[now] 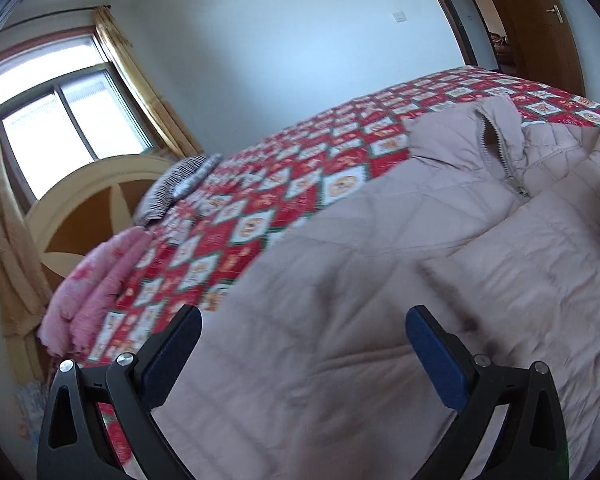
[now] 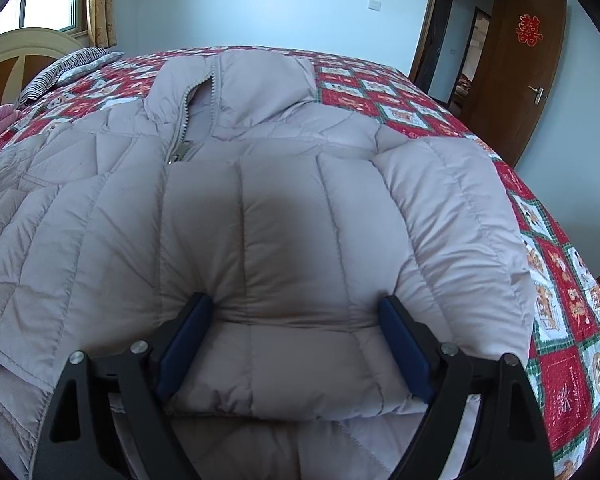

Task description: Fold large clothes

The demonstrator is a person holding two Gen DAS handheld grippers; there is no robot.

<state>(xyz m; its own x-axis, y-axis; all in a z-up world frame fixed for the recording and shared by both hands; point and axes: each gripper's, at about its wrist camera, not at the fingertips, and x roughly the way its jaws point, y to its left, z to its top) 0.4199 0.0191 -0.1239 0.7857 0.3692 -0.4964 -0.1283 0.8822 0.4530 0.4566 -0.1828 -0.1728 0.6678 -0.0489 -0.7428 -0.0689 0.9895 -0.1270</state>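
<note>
A pale pink quilted puffer jacket (image 2: 80,216) lies spread front-up on the bed, collar (image 2: 260,80) toward the far side, zip part open. One sleeve (image 2: 284,216) is folded across the chest. My right gripper (image 2: 296,304) straddles that sleeve near its cuff. Its jaws stand wide, and the blue pads (image 2: 184,344) dent the puffy fabric on both sides. In the left wrist view the jacket (image 1: 340,280) fills the lower right. My left gripper (image 1: 304,320) hovers open above its body with nothing between the fingers.
The bed carries a red and white patterned quilt (image 1: 260,200). A folded pink blanket (image 1: 96,288) and a striped pillow (image 1: 172,188) lie by the headboard (image 1: 84,200). The window (image 1: 60,120) is behind it. An open wooden door (image 2: 528,80) stands at the right.
</note>
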